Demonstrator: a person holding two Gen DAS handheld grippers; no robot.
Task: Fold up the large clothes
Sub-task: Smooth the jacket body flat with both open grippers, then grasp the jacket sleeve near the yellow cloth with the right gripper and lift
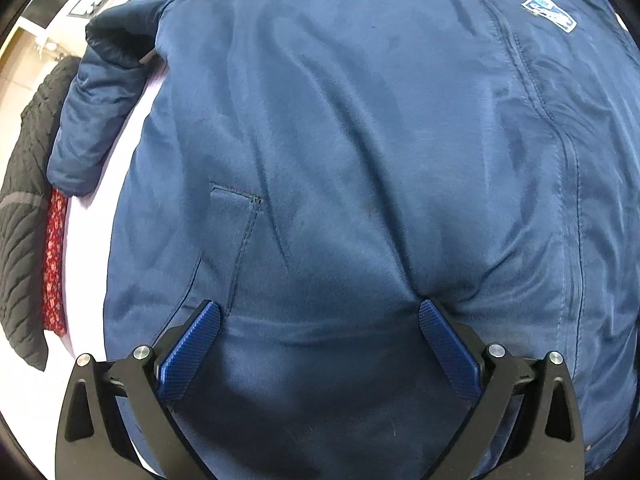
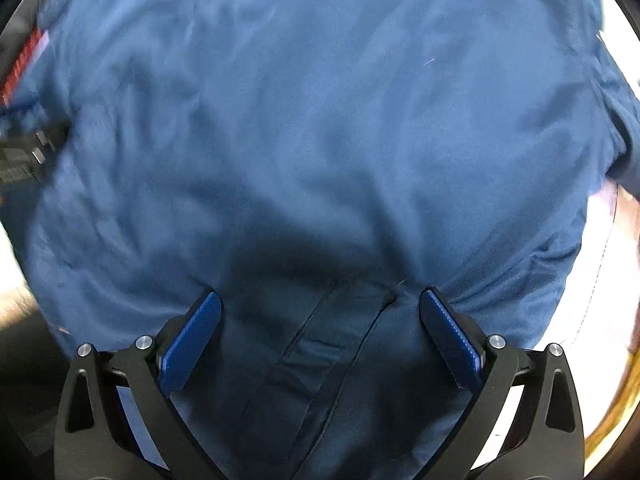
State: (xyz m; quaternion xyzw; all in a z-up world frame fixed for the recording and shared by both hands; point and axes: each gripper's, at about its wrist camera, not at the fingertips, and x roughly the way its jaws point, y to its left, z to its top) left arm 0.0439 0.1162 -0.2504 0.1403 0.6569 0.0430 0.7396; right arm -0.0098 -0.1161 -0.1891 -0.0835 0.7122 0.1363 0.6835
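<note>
Two grippers point steeply down at one large blue jacket point(image 1: 340, 140) that lies spread over a pale surface point(image 1: 92, 216). At the far left of the left wrist view, a black quilted garment point(image 1: 24, 216) hangs off the edge of that surface, with a strip of red patterned cloth point(image 1: 54, 264) just beside it. Next comes the jacket's sleeve point(image 1: 96, 108), bent and lying on the pale surface, its cuff end near the red cloth. Further right, a slanted pocket seam point(image 1: 244, 248) runs down the jacket's front, and the left gripper point(image 1: 320, 312) stands just over the cloth below it, jaws spread wide with nothing clamped; the fabric puckers at the tip of its right-hand finger. A closed front placket point(image 1: 532, 92) runs down the right part, and a small white-and-blue badge point(image 1: 550, 12) sits near the top right.

In the right wrist view, which is blurred, a dark piece of equipment point(image 2: 28, 156) shows at the left edge; I cannot tell what it is. The blue cloth point(image 2: 320, 120) fills the middle. The right gripper point(image 2: 320, 300) is also wide apart, gripping nothing, above a darker stitched band point(image 2: 316, 360) of the jacket. At right the pale surface point(image 2: 600, 240) shows past the hem.
</note>
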